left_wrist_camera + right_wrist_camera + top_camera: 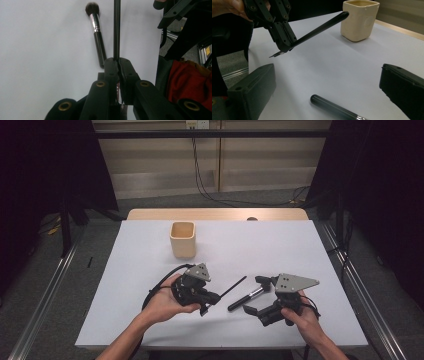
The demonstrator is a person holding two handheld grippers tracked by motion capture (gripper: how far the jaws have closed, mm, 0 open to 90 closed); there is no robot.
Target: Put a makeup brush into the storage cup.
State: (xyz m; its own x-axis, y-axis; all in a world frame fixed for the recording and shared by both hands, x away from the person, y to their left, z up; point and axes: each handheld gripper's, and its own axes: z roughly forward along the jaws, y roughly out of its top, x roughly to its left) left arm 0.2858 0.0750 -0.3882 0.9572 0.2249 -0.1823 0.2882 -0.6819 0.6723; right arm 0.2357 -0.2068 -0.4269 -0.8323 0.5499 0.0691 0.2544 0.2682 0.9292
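Observation:
My left gripper [218, 296] is shut on a thin black stick-like tool [234, 286], whose long handle points away toward the right. In the left gripper view the handle [116, 30] runs straight up from the closed jaws [118, 62]. A black makeup brush [247, 297] with a silver collar lies flat on the white table [280, 245]. My right gripper [252, 295] stands open with the brush between its jaws, untouched. The right gripper view has the brush's handle end [329, 105] low between the wide jaws [327, 75], with the left gripper [283, 47] holding its tool [322, 26] above the table.
A cream square cup [182, 239] stands upright at the table's middle back; it also appears in the right gripper view [359, 20]. The wooden table edge [215, 214] lies behind it. Dark curtains and cables are beyond.

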